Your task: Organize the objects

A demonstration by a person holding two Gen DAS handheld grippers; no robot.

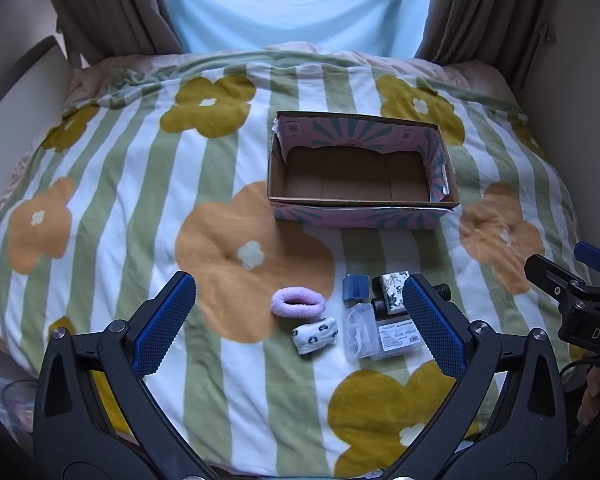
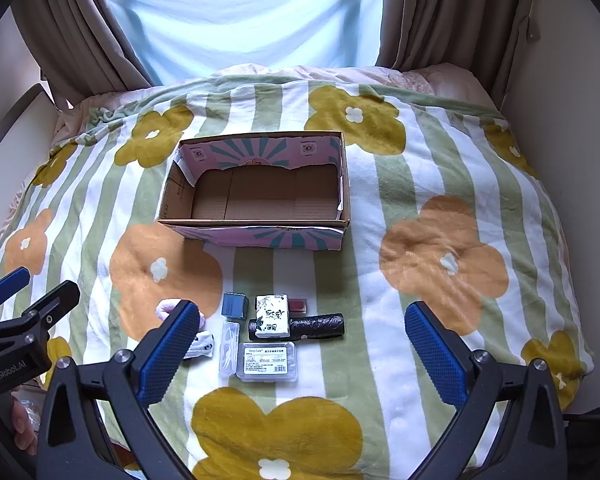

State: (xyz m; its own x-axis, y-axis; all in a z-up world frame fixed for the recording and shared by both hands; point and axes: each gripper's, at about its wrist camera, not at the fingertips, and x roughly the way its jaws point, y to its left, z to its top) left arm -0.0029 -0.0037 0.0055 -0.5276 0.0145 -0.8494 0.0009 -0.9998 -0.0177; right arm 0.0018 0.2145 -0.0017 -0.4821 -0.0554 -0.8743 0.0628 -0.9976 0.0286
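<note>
Lying between left claw [image 1: 300, 320] tips: pink scrunchie [image 1: 297, 300].

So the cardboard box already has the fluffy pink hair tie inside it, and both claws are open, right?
Not quite. The cardboard box is empty. The fluffy pink hair tie lies on the flowered blanket in front of the box, beside the other small things. The left wrist view shows this best. Both the left claw and the right claw are open, as you said.
</note>
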